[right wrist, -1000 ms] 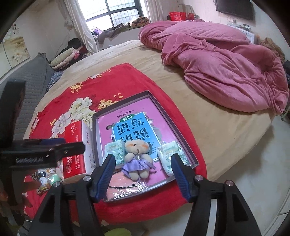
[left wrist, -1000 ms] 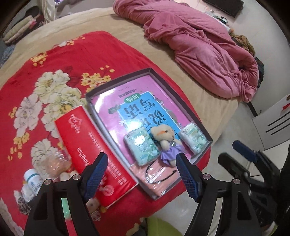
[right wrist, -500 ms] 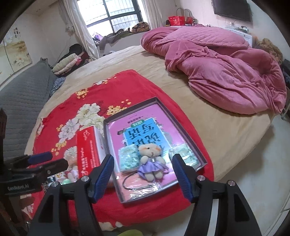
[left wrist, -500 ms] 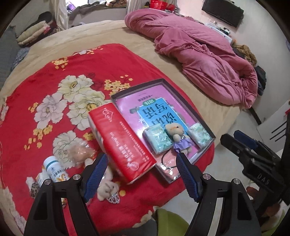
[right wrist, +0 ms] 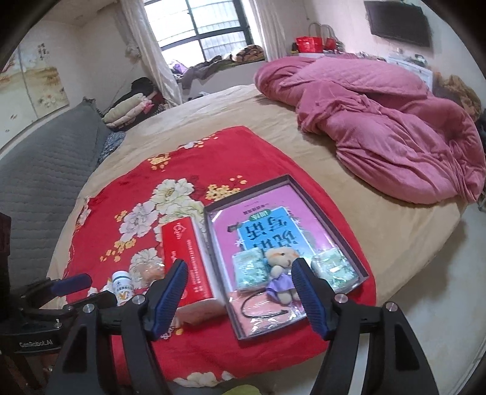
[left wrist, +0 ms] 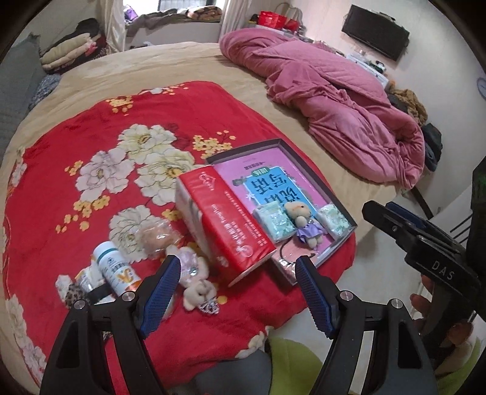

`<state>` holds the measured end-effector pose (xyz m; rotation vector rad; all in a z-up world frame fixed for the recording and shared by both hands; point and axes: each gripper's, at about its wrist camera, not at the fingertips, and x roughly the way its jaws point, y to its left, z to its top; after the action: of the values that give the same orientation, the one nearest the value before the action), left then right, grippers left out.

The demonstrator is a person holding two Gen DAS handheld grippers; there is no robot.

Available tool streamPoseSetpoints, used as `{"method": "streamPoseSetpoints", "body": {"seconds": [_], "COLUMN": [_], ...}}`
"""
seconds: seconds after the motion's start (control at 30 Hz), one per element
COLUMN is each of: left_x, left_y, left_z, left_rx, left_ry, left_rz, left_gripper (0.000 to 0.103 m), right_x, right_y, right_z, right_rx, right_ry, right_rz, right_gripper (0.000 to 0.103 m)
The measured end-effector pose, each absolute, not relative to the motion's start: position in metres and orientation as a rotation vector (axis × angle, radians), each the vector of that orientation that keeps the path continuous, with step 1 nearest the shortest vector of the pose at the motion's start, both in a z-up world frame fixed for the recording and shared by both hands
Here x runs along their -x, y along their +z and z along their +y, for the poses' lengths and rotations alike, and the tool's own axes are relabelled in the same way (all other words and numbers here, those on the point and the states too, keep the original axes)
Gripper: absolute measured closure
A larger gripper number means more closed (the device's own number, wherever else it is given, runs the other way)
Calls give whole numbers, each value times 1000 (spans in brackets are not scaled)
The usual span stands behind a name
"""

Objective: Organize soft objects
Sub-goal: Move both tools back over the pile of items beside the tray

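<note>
Now we have both grippers pulled back from the tray (right wrist: 361, 275): the right gripper (right wrist: 238, 288) has just been opening and hangs empty above the purple-dressed bear (right wrist: 281, 273), which lies in the tray between two tissue packs. Our left gripper (left wrist: 237, 291), released and empty, now looks over the second plush (left wrist: 197, 281) on the red blanket (left wrist: 91, 145), probably next.

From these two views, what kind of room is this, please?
Most likely a home bedroom: a large bed with a crumpled pink quilt, a wall television, and folded bedding piled near the curtained window.
</note>
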<state>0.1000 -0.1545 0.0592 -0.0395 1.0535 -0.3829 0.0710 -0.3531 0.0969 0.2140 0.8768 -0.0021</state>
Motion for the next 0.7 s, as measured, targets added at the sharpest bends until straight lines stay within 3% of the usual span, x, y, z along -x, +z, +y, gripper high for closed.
{"method": "streamPoseSetpoints", "body": {"seconds": [0.7], "left_x": [-76], "left_y": [80], "left_z": [-31], "left_rx": [142], "left_ry": [-238], "left_rz": [991], "left_gripper": [24], "right_x": [-63], "right_y": [131], "right_z": [-268], "right_rx": [-113], "right_ry": [110], "right_rz": [824], "right_gripper": [33]}}
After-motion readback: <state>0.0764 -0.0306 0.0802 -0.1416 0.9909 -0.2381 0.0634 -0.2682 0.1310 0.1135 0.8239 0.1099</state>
